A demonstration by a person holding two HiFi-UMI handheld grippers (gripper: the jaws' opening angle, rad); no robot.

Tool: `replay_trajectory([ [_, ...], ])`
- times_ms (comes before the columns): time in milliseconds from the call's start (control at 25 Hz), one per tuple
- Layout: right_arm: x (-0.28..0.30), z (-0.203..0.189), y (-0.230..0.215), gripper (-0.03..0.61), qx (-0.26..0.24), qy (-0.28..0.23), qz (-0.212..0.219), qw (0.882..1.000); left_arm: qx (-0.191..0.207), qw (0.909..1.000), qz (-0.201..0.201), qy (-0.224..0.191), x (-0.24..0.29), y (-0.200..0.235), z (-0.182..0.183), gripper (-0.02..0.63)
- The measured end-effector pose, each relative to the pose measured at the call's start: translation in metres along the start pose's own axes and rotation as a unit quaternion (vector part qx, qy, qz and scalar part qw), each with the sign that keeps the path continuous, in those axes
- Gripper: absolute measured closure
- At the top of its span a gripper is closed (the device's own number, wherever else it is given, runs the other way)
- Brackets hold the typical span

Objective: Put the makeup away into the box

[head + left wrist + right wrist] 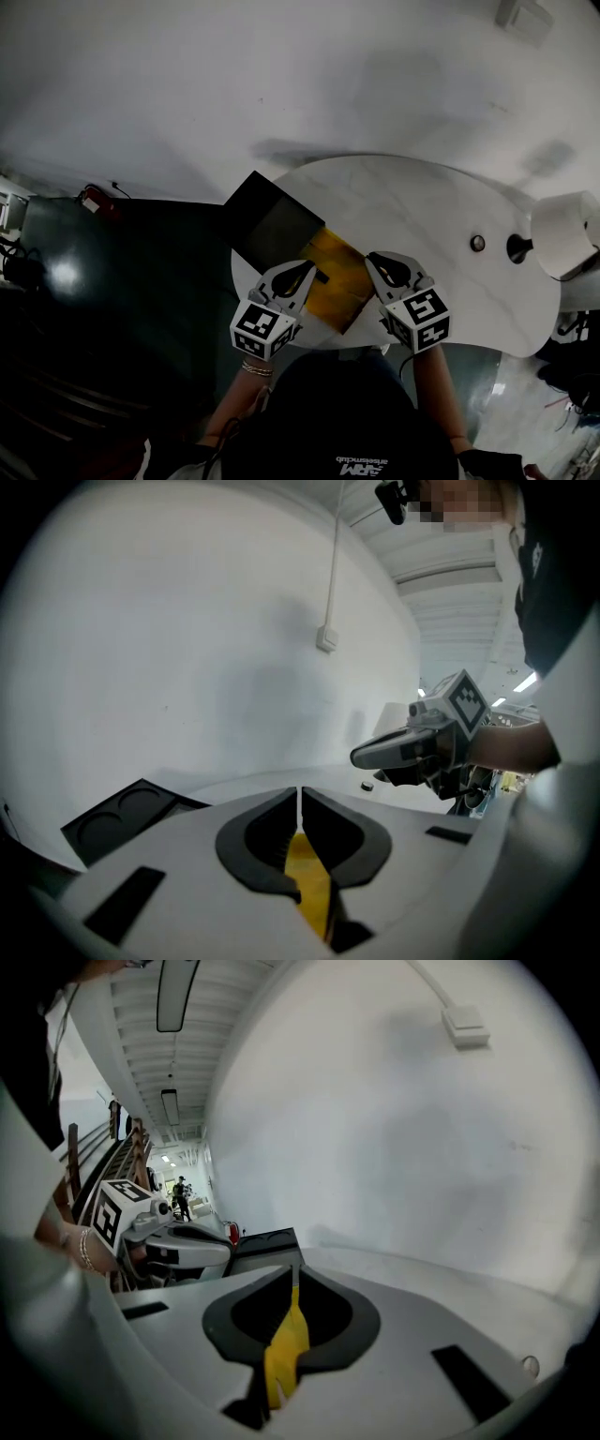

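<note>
Holding a yellow sheet [342,281] up between my 2 grippers above the white table [441,206]: my left gripper [302,274] is clamped on its left edge, my right gripper [384,267] on its right edge. A black tray [270,217] with round wells lies at the table's left rim, just beyond the sheet.

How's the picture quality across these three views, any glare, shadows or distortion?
Head view: dim, the floor nearly black with one glare spot, soft shadows on the wall above the table. Left and right gripper views: bright, fisheye-bent, dark corners, the yellow sheet slightly blurred.
</note>
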State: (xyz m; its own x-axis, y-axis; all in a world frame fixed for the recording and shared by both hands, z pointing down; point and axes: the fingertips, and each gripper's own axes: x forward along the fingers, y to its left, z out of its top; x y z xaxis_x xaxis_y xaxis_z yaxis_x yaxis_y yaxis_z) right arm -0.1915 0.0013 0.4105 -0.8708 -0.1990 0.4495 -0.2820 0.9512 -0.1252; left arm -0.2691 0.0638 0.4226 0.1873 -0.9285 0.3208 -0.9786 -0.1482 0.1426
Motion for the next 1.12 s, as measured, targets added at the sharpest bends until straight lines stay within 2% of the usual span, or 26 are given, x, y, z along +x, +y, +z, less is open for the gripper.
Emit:
replay_trajectory([
  [160,-0.03,-0.002,-0.015,0.549,0.007,-0.021,-0.006,1.0,0.01,0.9999,-0.007,-0.007,0.012,-0.022,0.009,0.583],
  [600,-0.121,-0.026,-0.077,0.558,0.018,-0.044,-0.071,0.996,0.023,0.9993,-0.03,-0.001,0.052,-0.087,0.017,0.583],
  [1120,-0.207,-0.069,-0.114,0.56,0.031,-0.054,-0.096,0.993,0.04,0.9967,-0.07,0.013,0.096,-0.183,0.009,0.583],
])
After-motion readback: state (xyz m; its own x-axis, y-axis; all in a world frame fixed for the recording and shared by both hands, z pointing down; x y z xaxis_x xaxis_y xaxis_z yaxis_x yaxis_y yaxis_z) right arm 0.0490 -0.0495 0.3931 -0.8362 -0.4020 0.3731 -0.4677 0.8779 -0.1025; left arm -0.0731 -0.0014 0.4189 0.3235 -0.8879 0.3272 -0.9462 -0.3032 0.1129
